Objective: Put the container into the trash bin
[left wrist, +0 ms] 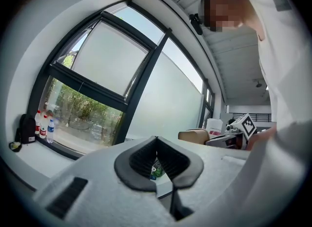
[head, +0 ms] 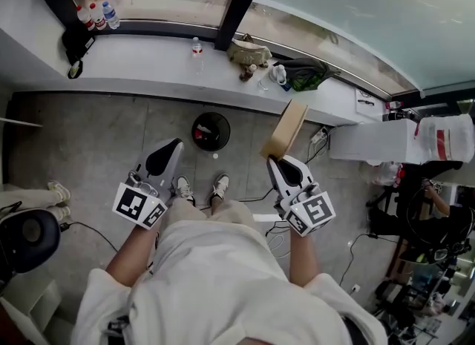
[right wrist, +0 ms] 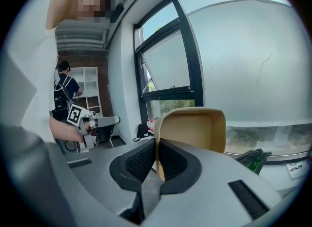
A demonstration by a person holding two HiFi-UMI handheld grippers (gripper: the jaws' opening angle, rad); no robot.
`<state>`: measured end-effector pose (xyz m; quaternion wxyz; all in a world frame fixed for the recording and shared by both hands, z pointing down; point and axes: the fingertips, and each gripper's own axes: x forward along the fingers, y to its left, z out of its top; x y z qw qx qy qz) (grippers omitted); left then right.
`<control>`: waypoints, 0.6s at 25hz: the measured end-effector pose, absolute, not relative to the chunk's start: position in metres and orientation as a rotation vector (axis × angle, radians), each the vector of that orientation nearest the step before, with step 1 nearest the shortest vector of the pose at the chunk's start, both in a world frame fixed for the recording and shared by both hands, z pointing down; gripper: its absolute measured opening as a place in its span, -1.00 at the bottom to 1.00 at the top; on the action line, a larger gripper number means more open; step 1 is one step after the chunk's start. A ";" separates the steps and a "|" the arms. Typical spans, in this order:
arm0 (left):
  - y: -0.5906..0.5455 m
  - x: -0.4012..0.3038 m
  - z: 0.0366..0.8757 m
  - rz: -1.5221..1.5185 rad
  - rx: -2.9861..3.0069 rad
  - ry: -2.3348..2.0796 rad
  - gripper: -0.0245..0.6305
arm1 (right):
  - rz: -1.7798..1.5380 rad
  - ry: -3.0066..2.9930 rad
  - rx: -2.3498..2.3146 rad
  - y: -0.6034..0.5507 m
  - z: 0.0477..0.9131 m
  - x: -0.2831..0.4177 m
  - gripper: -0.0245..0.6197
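Your left gripper (left wrist: 156, 140) has its jaws together on nothing, facing a dark-framed window (left wrist: 109, 70), with bottles (left wrist: 44, 126) and a black bag (left wrist: 23, 129) on the white ledge (left wrist: 48, 156) far left and a tan container (left wrist: 194, 135) at your right gripper (left wrist: 214, 140) off to the right.

Two grippers (head: 172, 148) (head: 273, 160), one container (head: 286, 130), one trash bin (head: 197, 124). Three bottles (head: 96, 15) stand far left of the bin, one more bottle (head: 197, 47) behind it.
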<state>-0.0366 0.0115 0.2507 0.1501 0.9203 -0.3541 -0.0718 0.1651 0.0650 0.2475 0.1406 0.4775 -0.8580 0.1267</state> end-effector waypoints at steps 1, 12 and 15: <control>0.006 -0.031 0.248 -0.206 2.649 -1.032 -0.87 | 0.371 -2.487 1.366 0.059 0.249 0.171 -0.85; -0.029 -0.011 0.293 -0.034 2.584 -1.295 -0.87 | 0.445 -2.505 0.962 -0.009 0.368 0.185 -0.85; -0.036 -0.013 0.324 -0.013 2.547 -1.354 -0.87 | 0.543 -2.500 0.906 -0.029 0.422 0.181 -0.85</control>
